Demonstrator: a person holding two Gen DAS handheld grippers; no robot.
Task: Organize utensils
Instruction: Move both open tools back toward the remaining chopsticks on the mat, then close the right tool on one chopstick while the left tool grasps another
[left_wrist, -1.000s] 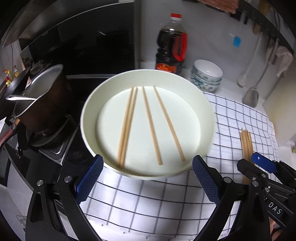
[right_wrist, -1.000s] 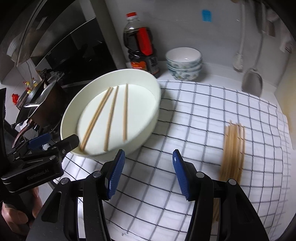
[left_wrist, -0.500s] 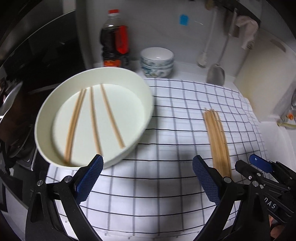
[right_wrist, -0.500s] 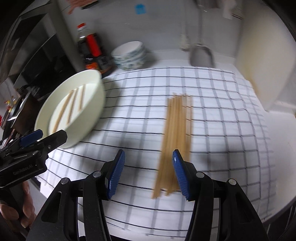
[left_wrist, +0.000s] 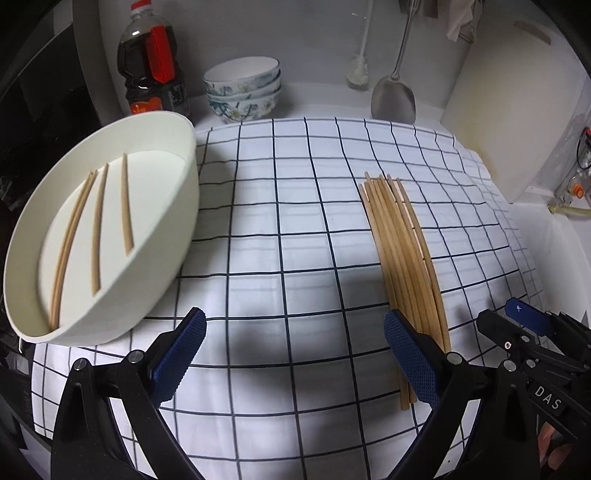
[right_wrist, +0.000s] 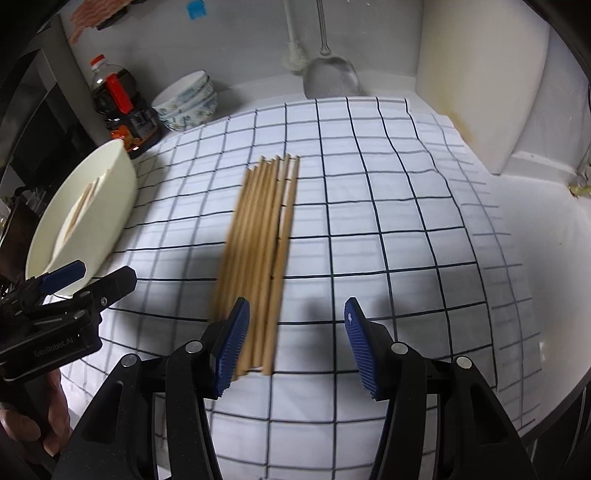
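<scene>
A home kitchen: a dark sauce bottle (left_wrist: 153, 70) with a red cap stands by stacked patterned bowls (left_wrist: 242, 90) at the white wall, where a metal spatula (left_wrist: 393, 94) and a brush (left_wrist: 358, 75) hang (handles running up out of view), above a table under a checked cloth (left_wrist: 295, 236).

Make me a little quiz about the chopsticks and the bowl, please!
1. How many chopsticks lie in the big white bowl?
2. True or false: the right claw is squeezing the chopstick pile on the checked cloth.
3. What stands right behind the white bowl: A) a dark bottle with a red cap, B) a kettle, C) a toaster?

Key: 1. four. 2. false; it is open, with nothing gripped. 3. A.
</scene>
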